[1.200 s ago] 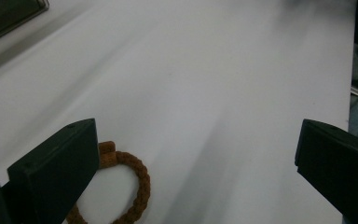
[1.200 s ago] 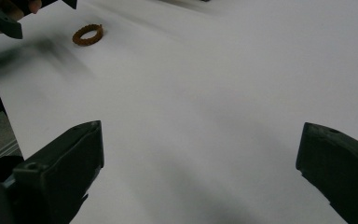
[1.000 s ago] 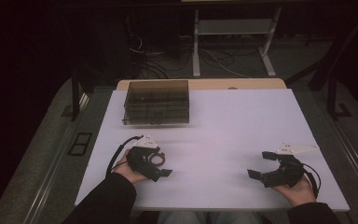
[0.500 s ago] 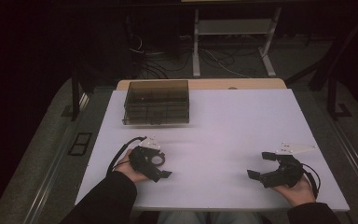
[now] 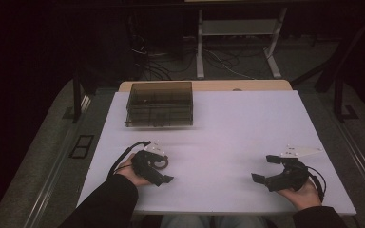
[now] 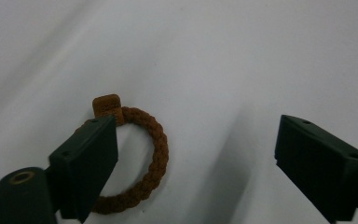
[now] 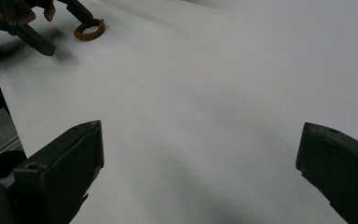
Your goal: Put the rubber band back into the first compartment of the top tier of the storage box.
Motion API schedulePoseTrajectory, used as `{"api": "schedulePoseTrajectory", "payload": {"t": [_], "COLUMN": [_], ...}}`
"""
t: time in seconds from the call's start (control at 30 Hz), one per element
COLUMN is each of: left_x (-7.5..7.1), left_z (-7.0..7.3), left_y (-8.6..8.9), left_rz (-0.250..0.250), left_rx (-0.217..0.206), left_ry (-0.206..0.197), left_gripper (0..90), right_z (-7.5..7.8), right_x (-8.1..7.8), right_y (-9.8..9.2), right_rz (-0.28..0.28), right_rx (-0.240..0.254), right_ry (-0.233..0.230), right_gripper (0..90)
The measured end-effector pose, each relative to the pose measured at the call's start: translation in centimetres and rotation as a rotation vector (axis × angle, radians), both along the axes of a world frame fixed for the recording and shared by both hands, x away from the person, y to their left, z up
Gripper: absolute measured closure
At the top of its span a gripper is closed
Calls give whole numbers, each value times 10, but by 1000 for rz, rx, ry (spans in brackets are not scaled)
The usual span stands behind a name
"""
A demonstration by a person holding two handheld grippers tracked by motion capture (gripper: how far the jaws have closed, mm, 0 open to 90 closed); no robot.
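A brown braided ring (image 6: 160, 150) lies flat on the white table (image 5: 247, 123), near its front left. My left gripper (image 6: 198, 144) is open just above the ring, and its left jaw covers the ring's near-left part. The rest of the ring sits in the gap between the jaws. In the high view the left gripper (image 5: 161, 165) is held in a hand over the ring. My right gripper (image 5: 264, 168) stands open at the front right with nothing between its jaws. The right gripper view (image 7: 200, 144) shows bare table ahead, with the ring (image 7: 89, 31) and the left gripper (image 7: 63, 28) far off.
A dark see-through box (image 5: 159, 104) stands at the back left of the table. A white three-cornered plate (image 5: 300, 152) rides on the right gripper. Cables and a desk frame (image 5: 237, 28) lie on the floor beyond the far edge.
The left gripper has shifted slightly toward the near edge, staying over the ring. The right gripper has hardly moved.
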State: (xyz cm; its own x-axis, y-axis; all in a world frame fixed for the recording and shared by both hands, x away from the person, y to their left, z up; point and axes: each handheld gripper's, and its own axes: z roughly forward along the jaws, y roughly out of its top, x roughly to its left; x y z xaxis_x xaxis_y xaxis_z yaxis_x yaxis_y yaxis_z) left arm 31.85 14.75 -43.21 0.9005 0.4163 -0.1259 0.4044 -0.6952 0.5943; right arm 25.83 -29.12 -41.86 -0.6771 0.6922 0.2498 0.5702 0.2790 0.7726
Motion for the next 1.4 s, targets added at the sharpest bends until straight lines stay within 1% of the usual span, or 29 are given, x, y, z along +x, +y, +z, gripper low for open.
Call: {"api": "schedulePoseTrajectory", "payload": {"t": [0.17, 0.37, 0.4, 0.53, 0.67, 0.8, 0.87, 1.0, 1.07, 1.17, 1.27, 1.4], "left_x": [0, 2, 2, 2, 3, 2, 2, 2, 3, 4, 5, 6], "left_z": [0, 0, 0, 0, 0, -1, -1, -1, -1, -1, -1, -1], "left_y": [1, 3, 3, 4, 5, 4, 3, 3, 5, 7, 8, 9], "left_rz": [5, 11, 21, 20, 13, 22, 25, 35, 43, 63, 62, 64], "left_rx": [7, 2, -1, -6, 2, 15, 27, 29, 28, 23, 25, 27], "left_ry": [0, 5, 8, 8, 3, -3, -16, -22, -18, -16, -22, -25], "left_gripper": [155, 227, 237, 292, 352, 386, 418, 487, 521, 595, 654, 706], "right_z": [0, 0, 0, 0, -1, 0, 0, 0, 0, 0, -1, -1], "right_x": [0, 0, 0, 0, 0, 0, 0, 0, 0, 0, 0, 0], "right_y": [0, 0, 0, 0, 0, 0, 0, 0, 0, 0, 0, 0], "right_rz": [1, 1, 3, 3, 7, 5, 5, 6, 4, 4, 6, 5], "right_rx": [-1, -1, -2, -3, -6, -5, -6, -8, -7, -8, -13, -14], "right_ry": [1, 1, 0, 2, 0, 2, 2, 0, 2, 1, -2, -2], "right_gripper": [5, 5, 5, 5, 5, 5, 5, 5, 5, 5, 5, 5]}}
